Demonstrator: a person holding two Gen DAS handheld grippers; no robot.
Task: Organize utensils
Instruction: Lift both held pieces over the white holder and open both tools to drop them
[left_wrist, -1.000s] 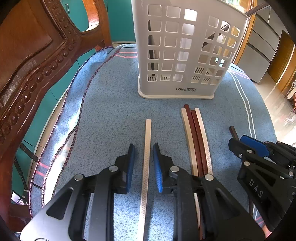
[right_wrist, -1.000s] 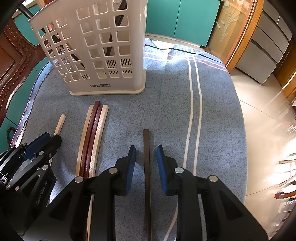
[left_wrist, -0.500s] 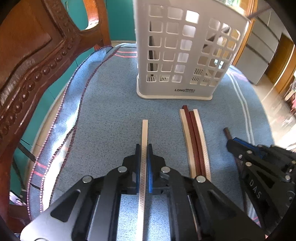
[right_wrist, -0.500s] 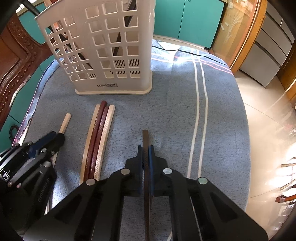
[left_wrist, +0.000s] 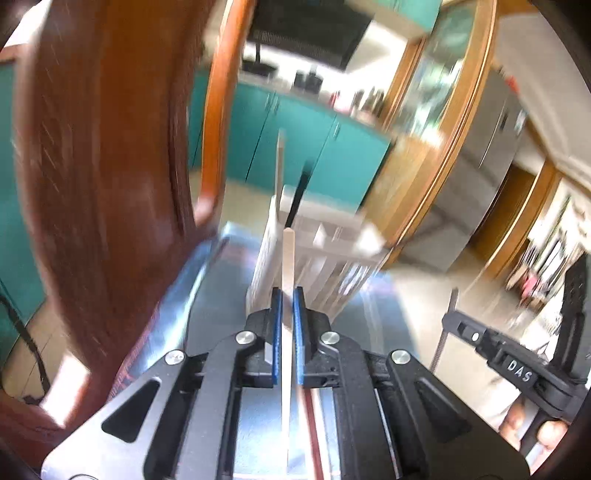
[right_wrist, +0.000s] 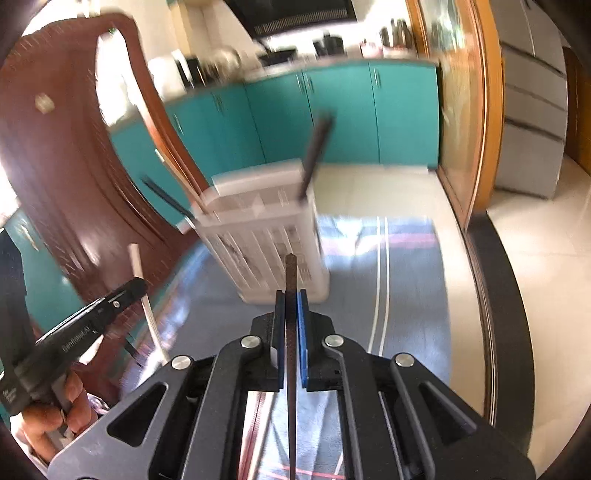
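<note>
While both claws are pinching chopsticks, the left gripper (left_wrist: 287, 306) is clamping a pale stick (left_wrist: 288, 258). The right gripper (right_wrist: 291, 306) is squeezing a dark stick (right_wrist: 290, 280); both look light, stiff, slippery, gripped mid-length, aiming at the basket (right_wrist: 258, 236).

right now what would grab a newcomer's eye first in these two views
Front and centre in each view, a stick is pinched upright: the left gripper holds a pale chopstick and the right gripper holds a dark chopstick. Just beyond them, the white slotted basket stands on the blue tablecloth with dark utensils poking out of it. A carved wooden chair back looms on the left.
</note>
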